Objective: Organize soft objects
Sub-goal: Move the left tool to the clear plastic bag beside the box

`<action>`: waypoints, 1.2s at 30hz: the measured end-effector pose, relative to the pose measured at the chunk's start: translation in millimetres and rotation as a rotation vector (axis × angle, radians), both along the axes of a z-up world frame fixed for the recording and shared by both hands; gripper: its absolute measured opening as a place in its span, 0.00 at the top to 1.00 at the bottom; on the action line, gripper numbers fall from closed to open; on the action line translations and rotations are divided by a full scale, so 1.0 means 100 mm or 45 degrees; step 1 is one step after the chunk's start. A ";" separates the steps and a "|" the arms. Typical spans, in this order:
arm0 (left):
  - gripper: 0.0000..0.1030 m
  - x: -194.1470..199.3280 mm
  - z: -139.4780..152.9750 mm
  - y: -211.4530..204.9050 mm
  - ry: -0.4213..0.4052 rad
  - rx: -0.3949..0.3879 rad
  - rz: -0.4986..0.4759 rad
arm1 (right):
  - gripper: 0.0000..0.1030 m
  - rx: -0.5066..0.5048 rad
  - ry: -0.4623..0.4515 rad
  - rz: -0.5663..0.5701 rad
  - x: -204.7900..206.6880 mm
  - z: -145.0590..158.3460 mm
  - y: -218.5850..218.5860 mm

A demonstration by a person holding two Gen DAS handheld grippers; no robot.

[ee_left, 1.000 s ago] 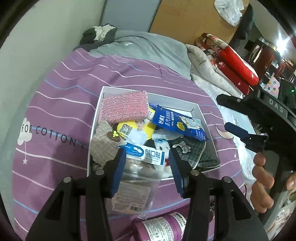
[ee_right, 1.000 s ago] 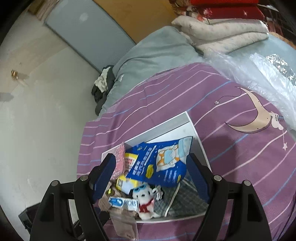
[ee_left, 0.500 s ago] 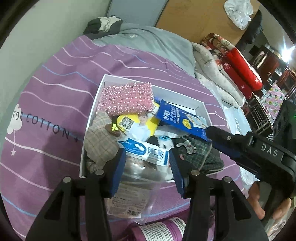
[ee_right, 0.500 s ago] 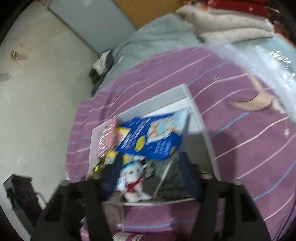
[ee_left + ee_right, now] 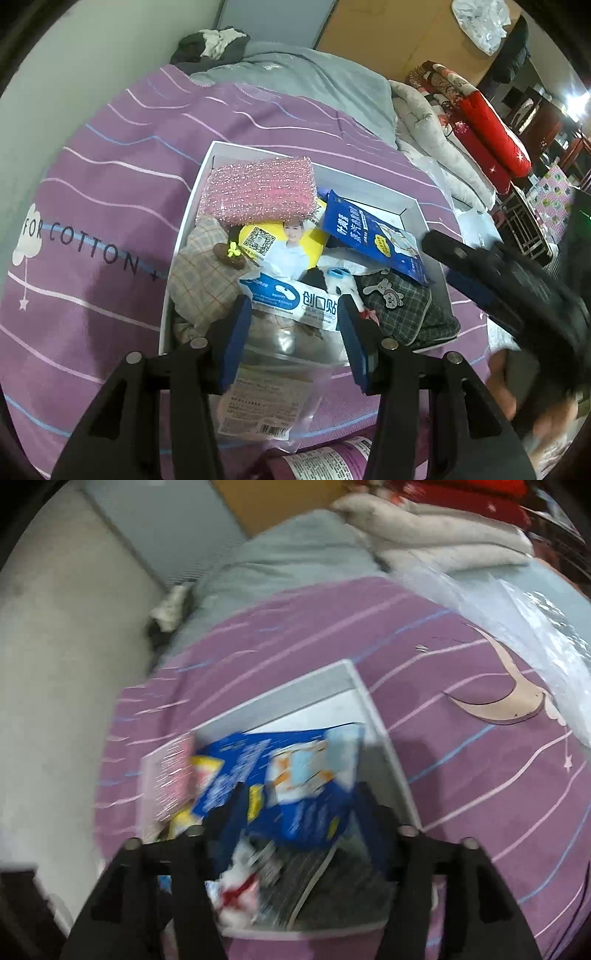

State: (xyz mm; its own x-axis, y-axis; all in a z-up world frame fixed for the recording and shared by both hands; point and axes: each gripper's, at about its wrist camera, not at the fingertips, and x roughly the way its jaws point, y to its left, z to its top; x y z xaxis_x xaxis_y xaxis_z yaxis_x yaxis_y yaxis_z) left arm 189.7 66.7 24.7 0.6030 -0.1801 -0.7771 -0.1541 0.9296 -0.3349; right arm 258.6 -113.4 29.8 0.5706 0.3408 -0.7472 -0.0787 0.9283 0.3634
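Soft things fill the white box (image 5: pixel 410 206) on the purple bedspread (image 5: pixel 110 206). The left gripper (image 5: pixel 293 334) pinches a clear bag (image 5: pixel 273 369) at the box's near edge. The right gripper (image 5: pixel 301 812), jaws just opening, spreads around the blue packet (image 5: pixel 295 775).

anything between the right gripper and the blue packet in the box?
Nothing visible. The right gripper hangs over the white box, jaws just reopened, with the blue packet directly ahead, lying on top of the pile. The view is blurred, so contact is unclear.
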 end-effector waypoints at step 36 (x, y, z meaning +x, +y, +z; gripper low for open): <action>0.51 -0.31 0.05 -0.24 -0.184 0.231 0.085 | 0.01 -0.396 -0.330 0.191 -0.85 -0.46 0.27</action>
